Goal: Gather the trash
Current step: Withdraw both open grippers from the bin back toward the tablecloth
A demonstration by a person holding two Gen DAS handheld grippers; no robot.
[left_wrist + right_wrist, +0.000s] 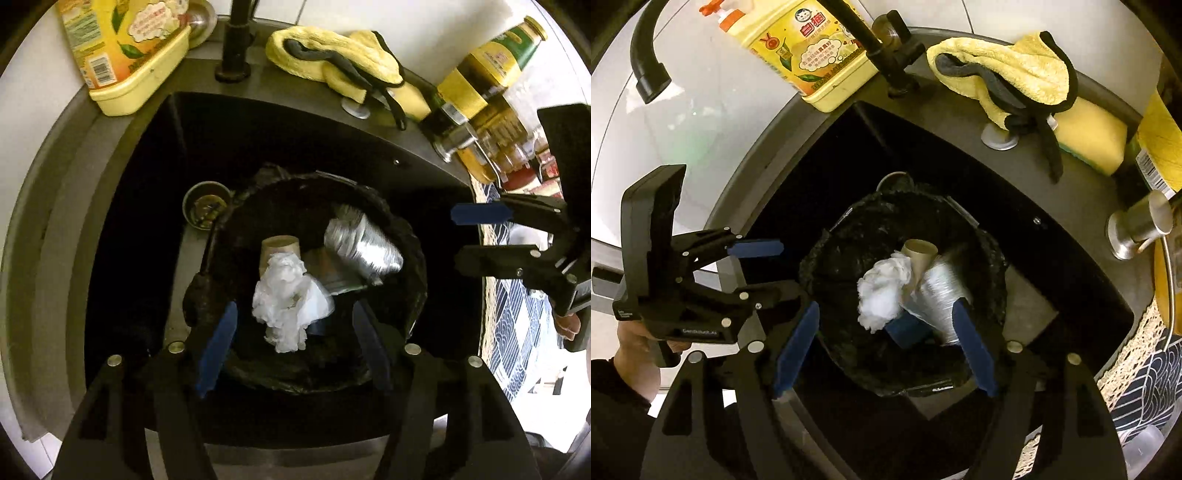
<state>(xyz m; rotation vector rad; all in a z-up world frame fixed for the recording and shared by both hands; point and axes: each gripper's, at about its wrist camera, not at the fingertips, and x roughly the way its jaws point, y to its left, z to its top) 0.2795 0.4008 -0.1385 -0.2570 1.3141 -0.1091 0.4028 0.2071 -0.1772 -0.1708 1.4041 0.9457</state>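
Observation:
A black-lined trash bin (pixel 413 236) (pixel 827 266) stands in the dark sink. Inside lie a crumpled white tissue (pixel 291 310) (pixel 882 291), a cardboard tube (pixel 279 247) (pixel 919 254), a crushed silvery plastic cup (pixel 362 243) (pixel 942 291) and a blue piece (pixel 905 330). My left gripper (pixel 295 347) is open and empty above the bin; it also shows in the right wrist view (pixel 764 269). My right gripper (pixel 886 347) is open and empty above the bin; it also shows in the left wrist view (pixel 476 236).
The sink rim (pixel 306 107) carries a black tap (pixel 236 40), a yellow detergent bottle (pixel 122 44) (pixel 809 48), a yellow cloth (pixel 332 51) (pixel 1008 70), a sponge (pixel 1089 133) and bottles (pixel 484 74). The drain strainer (pixel 205 208) sits left of the bin. A patterned mat (pixel 513 332) lies right.

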